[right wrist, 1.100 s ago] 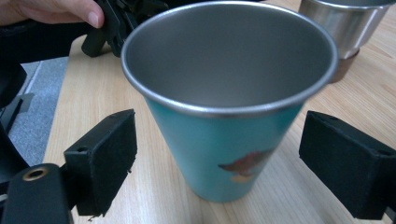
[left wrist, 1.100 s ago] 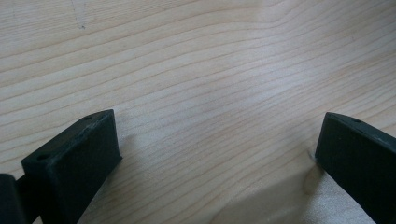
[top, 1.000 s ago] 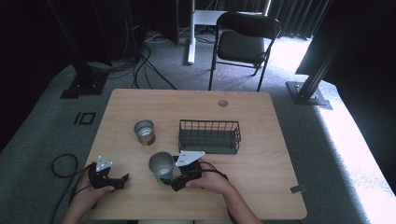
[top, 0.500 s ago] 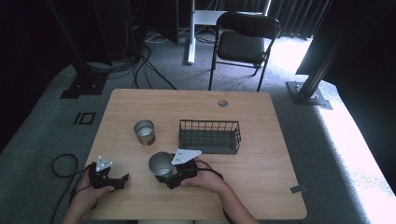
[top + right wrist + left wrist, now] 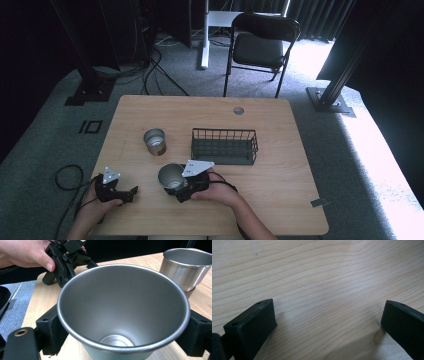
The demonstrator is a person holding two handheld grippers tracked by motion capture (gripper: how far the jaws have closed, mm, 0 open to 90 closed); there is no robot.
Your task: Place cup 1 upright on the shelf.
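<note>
The right claw [image 5: 183, 188] is moving a little to the left and is now sitting around the near cup [image 5: 171, 176], its jaws hugging both sides. A lift looks likely next. The left claw [image 5: 131, 192] is resting wide open and empty on the counter [image 5: 280, 180]. The basket [image 5: 224, 146] and 2nd cup [image 5: 154, 141] are standing near, so room is tight behind.
</note>
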